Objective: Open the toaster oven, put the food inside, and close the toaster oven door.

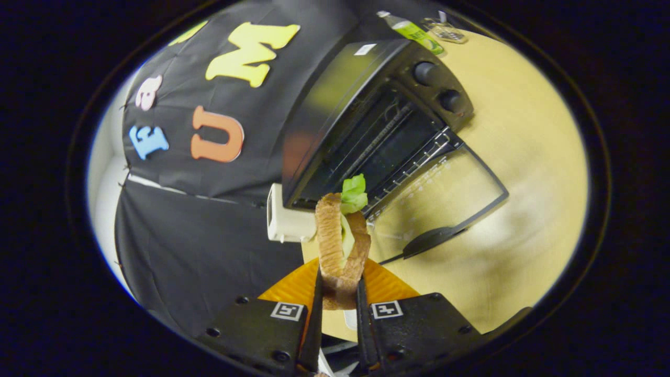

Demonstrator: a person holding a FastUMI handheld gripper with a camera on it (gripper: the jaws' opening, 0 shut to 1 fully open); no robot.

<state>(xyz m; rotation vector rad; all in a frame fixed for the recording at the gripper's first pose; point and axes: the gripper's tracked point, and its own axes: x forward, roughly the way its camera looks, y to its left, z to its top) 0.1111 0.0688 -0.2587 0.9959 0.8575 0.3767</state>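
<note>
Sandwich [343, 246] between clamped gripper [339, 293] fingers

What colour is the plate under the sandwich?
Orange, ribbed plate, seen in the gripper view behind the sandwich that the gripper holds.

The sandwich [343, 246], two brown toast slices with green lettuce sticking out at its far end, stands in the lower middle of the picture, pinched between the fingers of the gripper [339, 293]. Beyond it, in the upper middle, the black toaster oven [366, 120] sits on the wooden table, its glass door [445, 199] folded down open, wire rack visible inside.
</note>
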